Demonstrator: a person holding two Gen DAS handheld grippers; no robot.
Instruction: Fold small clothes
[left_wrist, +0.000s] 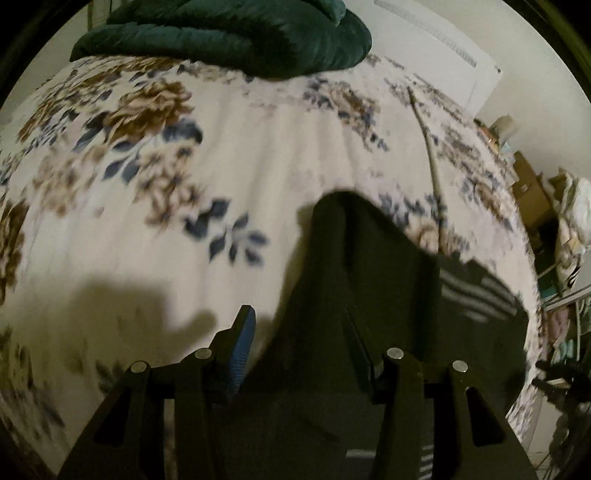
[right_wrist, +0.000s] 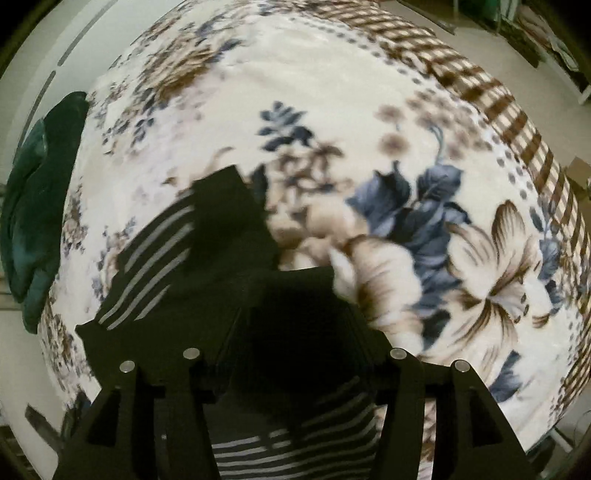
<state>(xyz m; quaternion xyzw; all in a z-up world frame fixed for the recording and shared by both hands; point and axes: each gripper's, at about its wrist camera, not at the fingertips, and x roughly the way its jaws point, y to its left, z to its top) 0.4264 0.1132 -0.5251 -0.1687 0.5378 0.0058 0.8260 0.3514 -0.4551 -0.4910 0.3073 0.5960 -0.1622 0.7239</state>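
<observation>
A dark garment with grey stripes (left_wrist: 461, 291) lies on the floral bedspread (left_wrist: 258, 155). It spreads under and past my left gripper (left_wrist: 301, 343). That gripper's blue pad (left_wrist: 242, 350) is bare and stands well apart from the other finger, with nothing pinched between them. In the right wrist view the same striped garment (right_wrist: 155, 258) lies in folds on the bedspread (right_wrist: 369, 110), running under my right gripper (right_wrist: 295, 317). Its dark fingers stand apart just above the cloth and are hard to make out against it.
A dark green quilt (left_wrist: 229, 33) is bunched at the far end of the bed, seen at the left edge (right_wrist: 33, 221) in the right wrist view. A thin pale cord (left_wrist: 428, 147) lies on the bedspread. Cluttered shelves (left_wrist: 535, 192) stand beyond the bed's right side.
</observation>
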